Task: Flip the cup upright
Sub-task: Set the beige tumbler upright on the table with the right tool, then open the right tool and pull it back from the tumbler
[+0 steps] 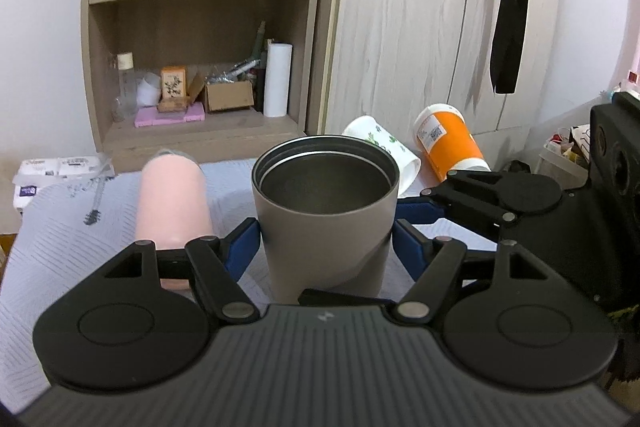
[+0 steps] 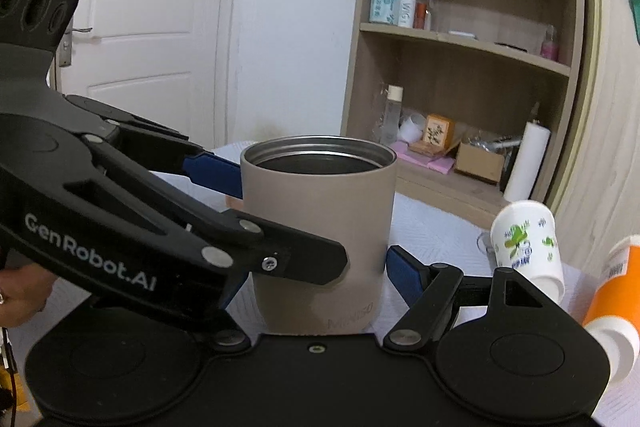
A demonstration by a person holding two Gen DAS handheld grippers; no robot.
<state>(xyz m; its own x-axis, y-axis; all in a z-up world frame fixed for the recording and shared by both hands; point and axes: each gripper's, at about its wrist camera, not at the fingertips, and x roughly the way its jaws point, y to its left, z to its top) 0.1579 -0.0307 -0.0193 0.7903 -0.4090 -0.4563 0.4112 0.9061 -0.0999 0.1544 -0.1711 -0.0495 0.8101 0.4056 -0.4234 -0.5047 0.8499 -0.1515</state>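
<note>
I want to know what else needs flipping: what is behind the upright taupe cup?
Behind the taupe cup lie a white floral cup and an orange cup, both on their sides; a pink bottle lies beside it. The cup hides part of the floral one.

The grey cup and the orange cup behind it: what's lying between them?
In the left wrist view, a white cup with green print lies on its side between the grey cup and the orange cup.

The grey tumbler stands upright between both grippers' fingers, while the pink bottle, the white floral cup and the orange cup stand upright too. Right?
Not quite. The grey tumbler is upright between the left gripper and the right gripper, but the left wrist view shows the pink bottle, white floral cup and orange cup lying tipped over.
</note>
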